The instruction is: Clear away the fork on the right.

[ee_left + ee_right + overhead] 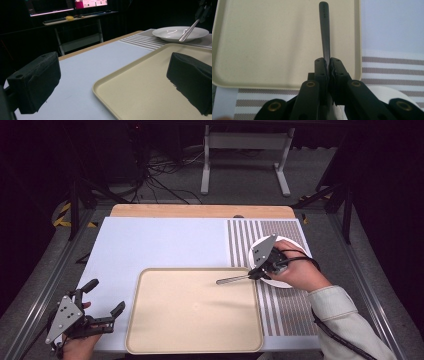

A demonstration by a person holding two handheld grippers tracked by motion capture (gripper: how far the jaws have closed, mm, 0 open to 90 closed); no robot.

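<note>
A metal utensil is being carried from the plate toward the tray.

The utensil (232,279) is being held by one end in the right gripper (256,274), whose jaws are clamped tight on it, its handle reaching out ahead over the tray (150,340). The plate (165,35) is lying just beneath and behind that gripper. The left gripper (107,302) is being kept wide apart with nothing in it, beside the tray on the worktop (160,242). The utensil is best lowered level and released only once resting flat.
</note>
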